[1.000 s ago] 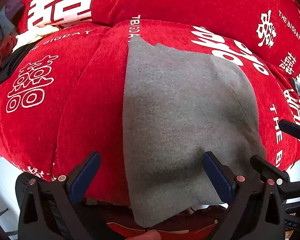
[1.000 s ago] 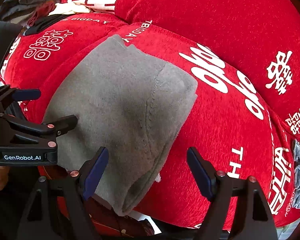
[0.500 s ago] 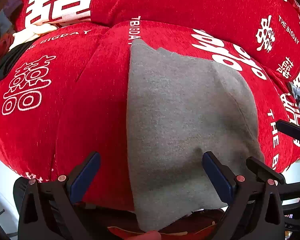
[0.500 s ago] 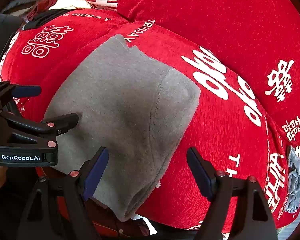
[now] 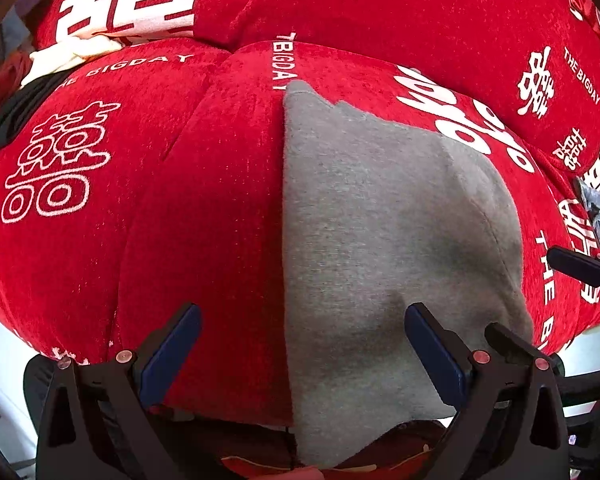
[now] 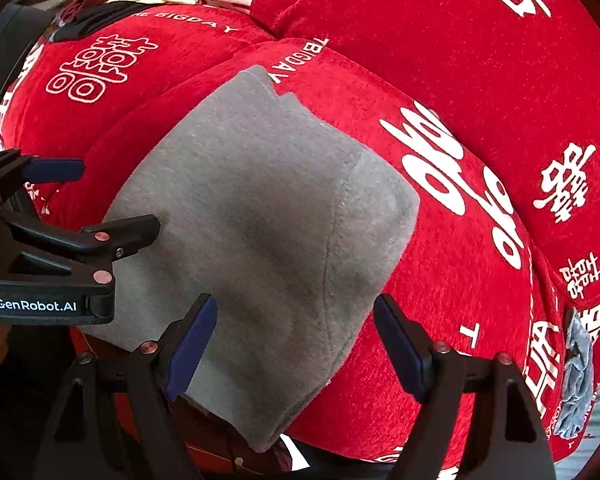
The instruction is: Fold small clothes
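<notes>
A grey folded garment (image 5: 380,240) lies on the red cushion (image 5: 140,220), with its near edge hanging over the front. It also shows in the right wrist view (image 6: 260,232). My left gripper (image 5: 304,348) is open, low over the garment's near left edge, holding nothing. My right gripper (image 6: 296,344) is open over the garment's near right corner, holding nothing. The left gripper (image 6: 96,200) shows at the left of the right wrist view.
The red sofa (image 6: 460,60) has white lettering and a back cushion behind. A pile of clothes (image 5: 52,68) lies at the far left. A blue-grey cloth (image 6: 576,376) sits at the right edge of the seat.
Both grippers have moved a little forward over the garment. Both stay open and the garment has not moved.
</notes>
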